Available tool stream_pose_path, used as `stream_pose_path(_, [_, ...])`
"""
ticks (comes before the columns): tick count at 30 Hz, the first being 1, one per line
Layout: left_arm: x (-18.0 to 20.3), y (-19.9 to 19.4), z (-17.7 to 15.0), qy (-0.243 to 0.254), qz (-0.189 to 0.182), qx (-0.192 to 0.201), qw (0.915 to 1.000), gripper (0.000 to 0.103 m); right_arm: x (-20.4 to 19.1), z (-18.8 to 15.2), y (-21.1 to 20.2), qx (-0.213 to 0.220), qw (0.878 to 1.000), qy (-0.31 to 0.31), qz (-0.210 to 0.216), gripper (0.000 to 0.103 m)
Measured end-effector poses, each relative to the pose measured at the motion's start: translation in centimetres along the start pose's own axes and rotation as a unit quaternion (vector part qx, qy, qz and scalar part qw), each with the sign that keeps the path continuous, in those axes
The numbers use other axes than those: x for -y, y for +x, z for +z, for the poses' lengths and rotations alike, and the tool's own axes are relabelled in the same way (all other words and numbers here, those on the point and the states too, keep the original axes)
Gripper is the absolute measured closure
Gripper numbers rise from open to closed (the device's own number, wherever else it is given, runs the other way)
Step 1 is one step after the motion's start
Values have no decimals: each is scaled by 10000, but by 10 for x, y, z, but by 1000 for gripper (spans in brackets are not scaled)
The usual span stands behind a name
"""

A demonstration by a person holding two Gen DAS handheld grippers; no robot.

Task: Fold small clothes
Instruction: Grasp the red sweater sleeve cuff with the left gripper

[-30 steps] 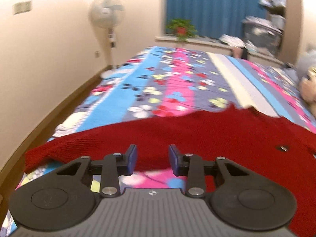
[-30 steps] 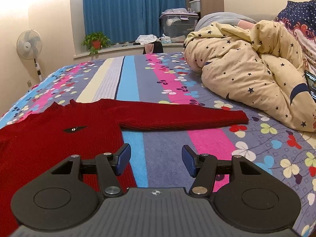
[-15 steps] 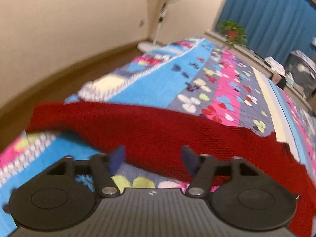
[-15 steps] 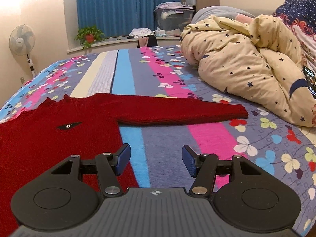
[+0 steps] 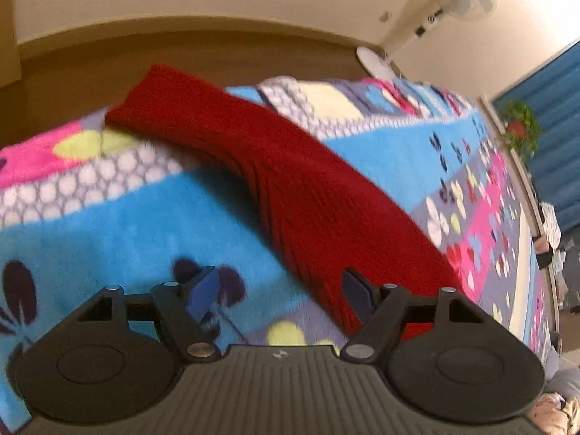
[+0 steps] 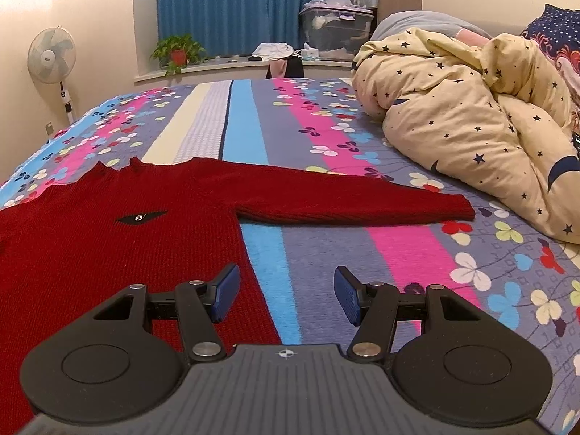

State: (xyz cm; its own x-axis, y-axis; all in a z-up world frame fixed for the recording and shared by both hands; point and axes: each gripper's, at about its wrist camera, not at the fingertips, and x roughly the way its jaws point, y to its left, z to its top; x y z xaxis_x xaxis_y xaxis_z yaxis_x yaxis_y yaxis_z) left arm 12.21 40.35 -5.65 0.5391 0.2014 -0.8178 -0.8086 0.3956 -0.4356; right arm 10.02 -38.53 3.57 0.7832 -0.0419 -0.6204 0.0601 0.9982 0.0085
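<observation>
Swung since a second ago from sweater body to sleeve: left gripper (image 5: 279, 290), jaws just widened, gaping and empty above the bed. Dark red knitted sweater (image 6: 108, 224) flat on the striped floral fleece bedspread (image 6: 326, 137). Right gripper (image 6: 286, 293) parted, empty, beside sweater's edge. Star-print cream duvet (image 6: 471, 116) heaped beyond the far sleeve.

Red sweater (image 6: 108, 232) flat on striped bedspread (image 6: 326, 253), one sleeve (image 6: 344, 203) stretched toward star-print duvet (image 6: 471, 127). Right gripper (image 6: 286, 291) above the hem edge, jaws apart, empty.

Warm, even indoor light; left view motion-blurred, both fisheye-bent at edges.
</observation>
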Motion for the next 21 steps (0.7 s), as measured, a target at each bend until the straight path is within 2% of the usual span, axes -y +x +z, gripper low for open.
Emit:
stream_pose_path(3, [-1, -2, 2, 68, 102, 206, 9997, 26, -1, 0, 2, -25, 10000, -33, -7, 43])
stream_pose_path(5, [-2, -3, 3, 52, 132, 293, 9995, 31, -1, 0, 2, -36, 10000, -44, -10, 43])
stream_pose_path(6, [-2, -3, 3, 66, 193, 357, 9992, 41, -1, 0, 2, -40, 10000, -45, -11, 43])
stream_pose_path(7, [-1, -3, 4, 95, 256, 432, 9987, 60, -1, 0, 2, -41, 10000, -46, -9, 43])
stream_pose_path(8, [-1, -4, 4, 142, 299, 515, 9981, 73, -1, 0, 3, -46, 10000, -56, -7, 43])
stream_pose_path(9, [-1, -4, 6, 186, 281, 568, 9978, 91, -2, -1, 3, -51, 10000, -69, -9, 43])
stream_pose_path(10, [-1, -5, 6, 206, 240, 608, 9976, 96, -2, -1, 3, -55, 10000, -82, -12, 43])
stream_pose_path(17, [18, -19, 5, 572, -97, 971, 9936, 98, -5, -1, 7, -97, 9999, -111, 0, 43])
stream_pose_path(18, [18, -18, 5, 528, -132, 925, 9942, 94, -6, -1, 8, -110, 9999, -119, 5, 43])
stream_pose_path(20, [12, -12, 7, 302, -88, 722, 9969, 77, -8, -2, 9, -121, 9998, -150, 12, 43])
stream_pose_path(21, [8, -8, 8, 135, -73, 614, 9980, 62, -9, -2, 9, -124, 9998, -168, 18, 43])
